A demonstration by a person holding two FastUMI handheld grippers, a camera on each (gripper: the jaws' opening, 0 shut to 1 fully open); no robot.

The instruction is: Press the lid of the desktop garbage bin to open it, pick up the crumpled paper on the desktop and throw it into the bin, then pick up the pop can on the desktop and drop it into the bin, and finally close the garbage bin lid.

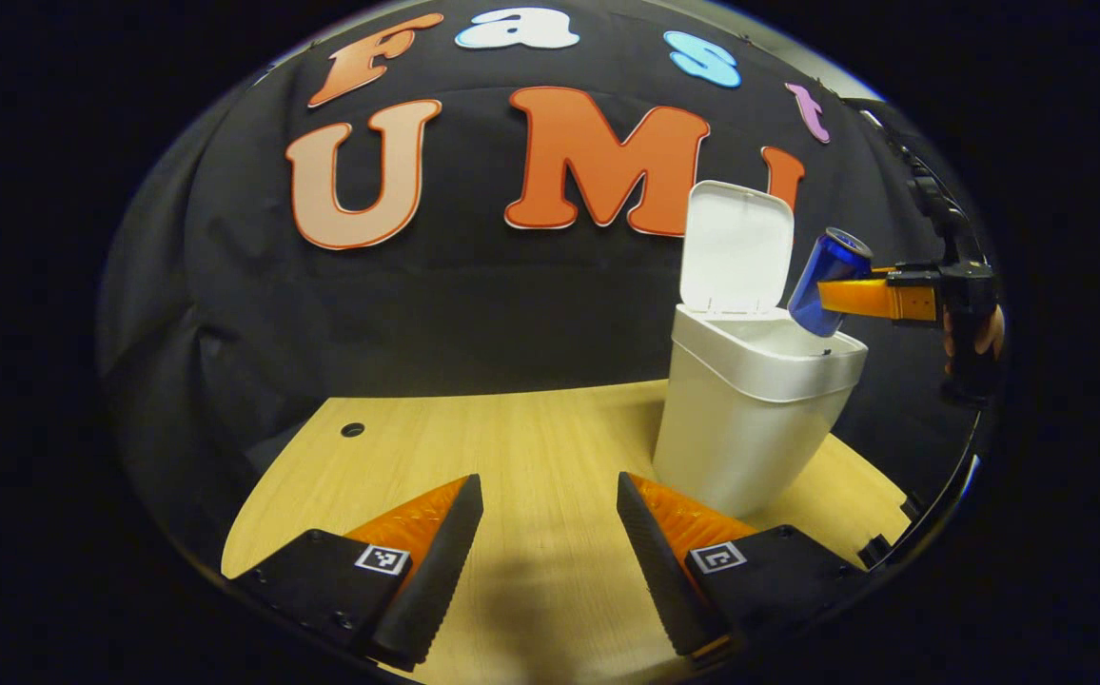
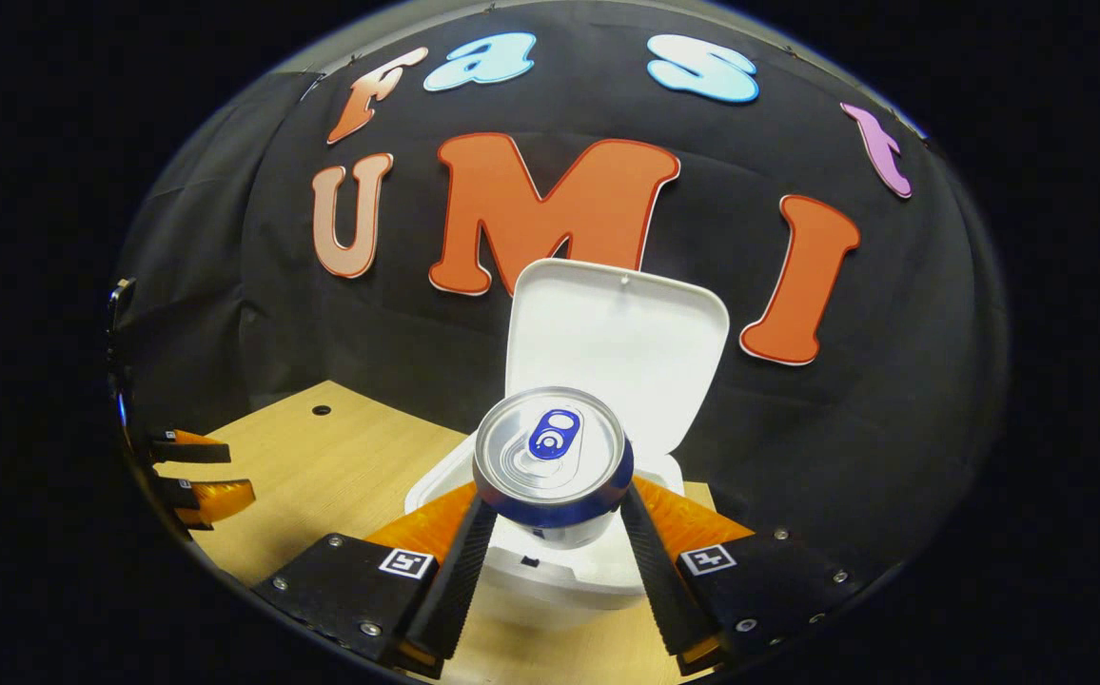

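A white desktop bin (image 1: 750, 419) stands on the wooden table with its lid (image 1: 736, 247) swung up and open. A blue pop can (image 1: 828, 282) hangs tilted over the bin's mouth, and my right gripper (image 1: 840, 297) is shut on it from the right. In the right gripper view the can's silver top (image 2: 552, 457) faces the camera between my right gripper's fingers (image 2: 550, 518), above the open bin (image 2: 550, 571) and in front of its raised lid (image 2: 617, 342). My left gripper (image 1: 550, 499) stands open and empty low over the table, left of the bin.
The wooden table (image 1: 512, 438) has a small round hole (image 1: 352, 429) near its back left edge. In the right gripper view the left gripper (image 2: 193, 471) shows at the far left over the table (image 2: 322, 466). A hand (image 1: 988, 333) holds the right gripper.
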